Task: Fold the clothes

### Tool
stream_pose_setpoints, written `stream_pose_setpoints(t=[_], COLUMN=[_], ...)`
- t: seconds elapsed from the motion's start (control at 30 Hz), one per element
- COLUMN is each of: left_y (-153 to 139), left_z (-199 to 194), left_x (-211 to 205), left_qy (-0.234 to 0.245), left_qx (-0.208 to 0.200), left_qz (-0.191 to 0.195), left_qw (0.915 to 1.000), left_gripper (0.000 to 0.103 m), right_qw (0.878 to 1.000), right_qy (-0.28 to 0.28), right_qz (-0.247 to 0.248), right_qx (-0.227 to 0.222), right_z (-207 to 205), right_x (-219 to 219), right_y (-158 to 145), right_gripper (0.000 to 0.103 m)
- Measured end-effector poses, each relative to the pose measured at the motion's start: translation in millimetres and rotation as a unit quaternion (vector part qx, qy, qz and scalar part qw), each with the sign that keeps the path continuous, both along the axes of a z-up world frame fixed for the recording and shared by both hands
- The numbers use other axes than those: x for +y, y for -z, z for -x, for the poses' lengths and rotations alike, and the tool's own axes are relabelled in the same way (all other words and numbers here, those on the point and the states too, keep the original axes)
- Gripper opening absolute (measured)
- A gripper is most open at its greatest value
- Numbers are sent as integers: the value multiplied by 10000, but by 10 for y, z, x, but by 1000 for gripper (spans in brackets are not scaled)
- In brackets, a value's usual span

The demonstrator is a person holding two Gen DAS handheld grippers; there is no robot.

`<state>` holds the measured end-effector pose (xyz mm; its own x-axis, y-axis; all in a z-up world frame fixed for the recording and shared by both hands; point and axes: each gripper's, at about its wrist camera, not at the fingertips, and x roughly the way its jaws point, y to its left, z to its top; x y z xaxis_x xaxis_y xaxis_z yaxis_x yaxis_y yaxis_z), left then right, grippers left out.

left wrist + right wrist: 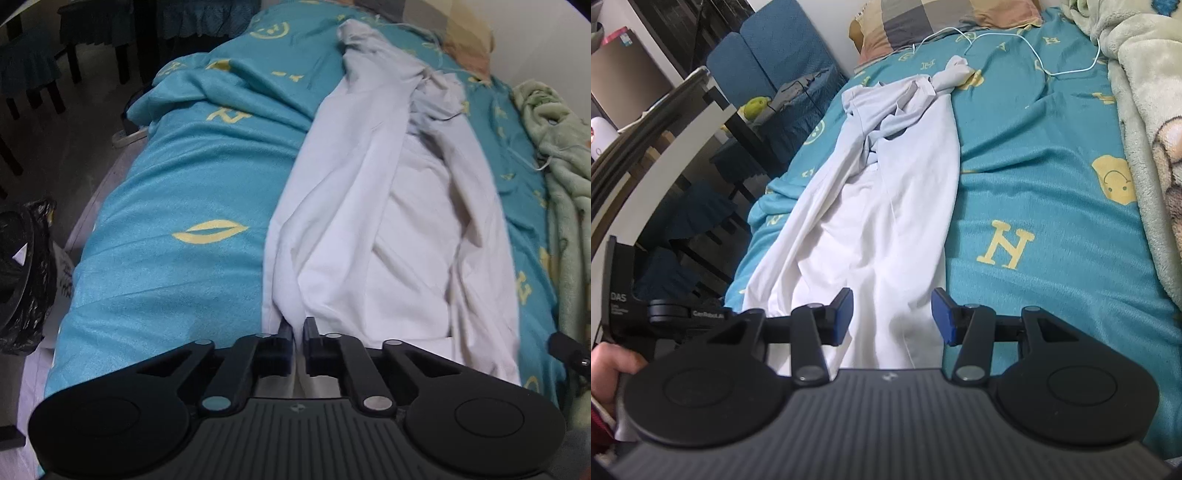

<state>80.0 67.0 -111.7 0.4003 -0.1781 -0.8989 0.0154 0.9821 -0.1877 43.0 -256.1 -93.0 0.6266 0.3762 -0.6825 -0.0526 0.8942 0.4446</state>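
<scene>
White garment (369, 229) was pinched at its near hem by your left gripper (297, 332); your right gripper (892, 314) hung half-open, empty; it needed matching hold before lifting.

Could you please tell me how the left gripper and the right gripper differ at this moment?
The left gripper is shut, its fingers pinching the near edge of the crumpled white cotton garment; the right gripper stands open, its blue-padded fingers apart with the garment between them but not pinched. The left grips the garment's left edge; the right is at the hem on the other side. Both are black and point down at the teal patterned bedspread.
</scene>
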Motion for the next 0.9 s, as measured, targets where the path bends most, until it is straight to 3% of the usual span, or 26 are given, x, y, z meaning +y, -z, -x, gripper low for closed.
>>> stream_pose_setpoints(t=[0.1, 0.2, 0.33, 0.47, 0.53, 0.6, 0.7, 0.77, 0.9], left_y=[-230, -499, -431, -66, -16, -45, -75, -88, 7], left_z=[77, 225, 311, 219, 184, 177, 167, 159, 54], left_x=[-159, -433, -695, -624, -531, -439, -342, -300, -236], left_qy=[521, 1325, 1957, 1812, 1606, 1440, 1176, 992, 738], left_qx=[-270, -535, -354, 112, 215, 125, 21, -33, 114], left_qz=[-232, -420, -333, 79, 257, 339, 308, 205, 154], left_qw=[9980, 9888, 9795, 9834, 9865, 9889, 9926, 9949, 9971], left_gripper=[2, 2, 4, 9, 20, 53, 77, 82, 82], right_qw=[9999, 9995, 9976, 9937, 9911, 9887, 9864, 9857, 9847], right_qy=[35, 84, 161, 177, 185, 180, 169, 208, 208], right_qz=[-118, -260, -507, -722, -812, -907, -971, -919, -842], right_qx=[78, 163, 453, 843, 1039, 1180, 1318, 1400, 1513], right_z=[-11, -24, -82, -130, -145, -158, -189, -202, -203], right_x=[-33, -74, -144, -184, -198, -206, -202, -197, -180], right_y=[25, 52, 142, 267, 334, 385, 437, 466, 499], right_gripper=[50, 50, 51, 50, 50, 50, 50, 50, 50])
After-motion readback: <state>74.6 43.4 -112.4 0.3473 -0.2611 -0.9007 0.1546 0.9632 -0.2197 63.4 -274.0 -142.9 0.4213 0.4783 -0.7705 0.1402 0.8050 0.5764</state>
